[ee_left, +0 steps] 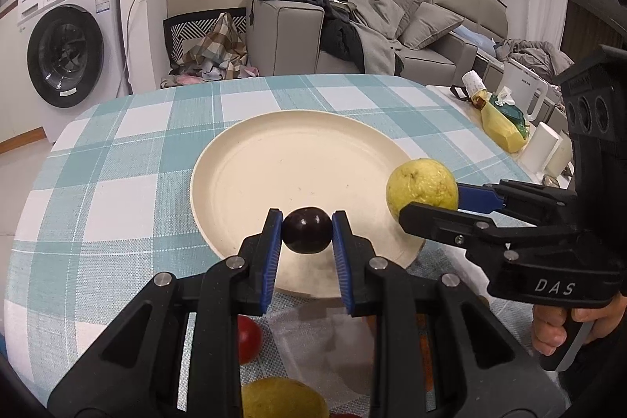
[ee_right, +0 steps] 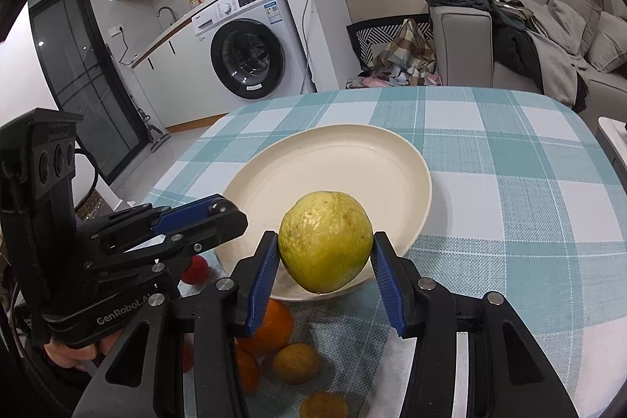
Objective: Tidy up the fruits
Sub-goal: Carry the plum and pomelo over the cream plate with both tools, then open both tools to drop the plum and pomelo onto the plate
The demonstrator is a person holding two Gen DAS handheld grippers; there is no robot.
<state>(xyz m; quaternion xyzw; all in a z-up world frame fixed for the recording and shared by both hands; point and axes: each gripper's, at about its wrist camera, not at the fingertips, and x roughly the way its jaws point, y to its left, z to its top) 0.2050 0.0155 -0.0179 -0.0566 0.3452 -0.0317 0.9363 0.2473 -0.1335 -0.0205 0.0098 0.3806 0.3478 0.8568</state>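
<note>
Both fruits were being carried to the cream plate: the left tongs squeezed a dark plum, the right tongs squeezed a yellow-green guava over its near rim, so lowering and letting go probably came next.

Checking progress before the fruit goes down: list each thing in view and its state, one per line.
Left gripper: shut on the dark plum, over the plate.
Right gripper: shut on the yellow-green guava, over the plate's near rim.
Plate: empty.
Red fruit, oranges: loose on the tablecloth.
</note>
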